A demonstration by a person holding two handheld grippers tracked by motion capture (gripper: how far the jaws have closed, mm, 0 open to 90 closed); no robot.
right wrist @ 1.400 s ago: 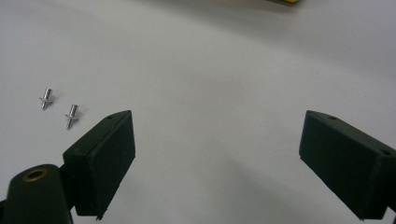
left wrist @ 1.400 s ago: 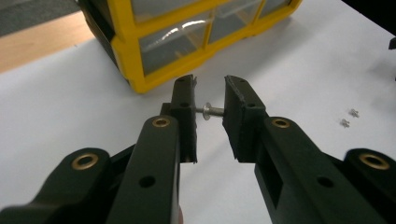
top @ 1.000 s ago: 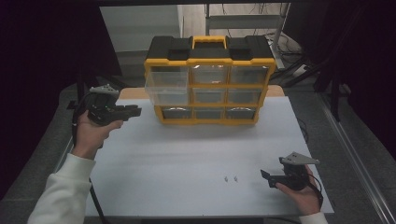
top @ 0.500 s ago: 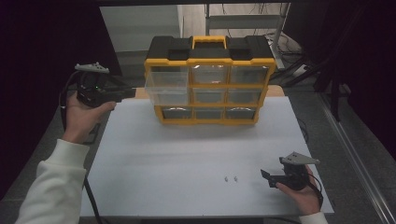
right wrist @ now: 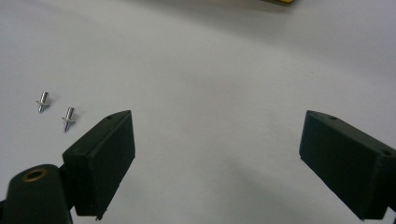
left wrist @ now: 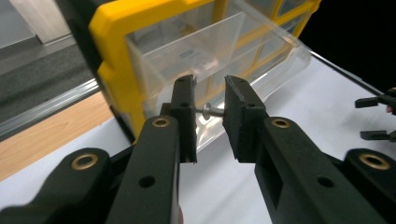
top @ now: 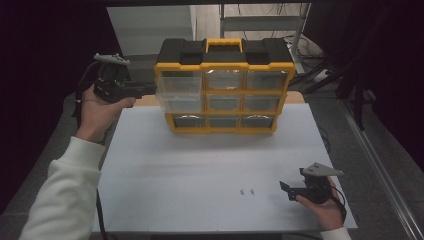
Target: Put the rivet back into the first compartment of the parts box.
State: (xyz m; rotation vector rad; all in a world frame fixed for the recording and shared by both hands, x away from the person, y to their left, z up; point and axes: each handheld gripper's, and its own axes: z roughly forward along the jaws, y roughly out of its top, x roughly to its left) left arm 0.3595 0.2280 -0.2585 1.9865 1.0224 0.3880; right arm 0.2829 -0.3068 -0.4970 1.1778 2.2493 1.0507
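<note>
The left gripper (left wrist: 208, 112) clamps one small metal pin (left wrist: 211, 110) just in front of the one open clear drawer (top: 177, 95) at the far left. Two more pins (right wrist: 55, 110) lie on the near right of the white table (top: 210, 160), beside the right gripper (right wrist: 217, 158), whose jaws stand wide apart and empty.

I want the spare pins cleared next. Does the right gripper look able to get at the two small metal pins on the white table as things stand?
Probably yes. The right gripper rests open on the white table beside the two small metal pins, with bare surface between them.

Drawer (left wrist: 219, 60) contents blurred, unreadable
</note>
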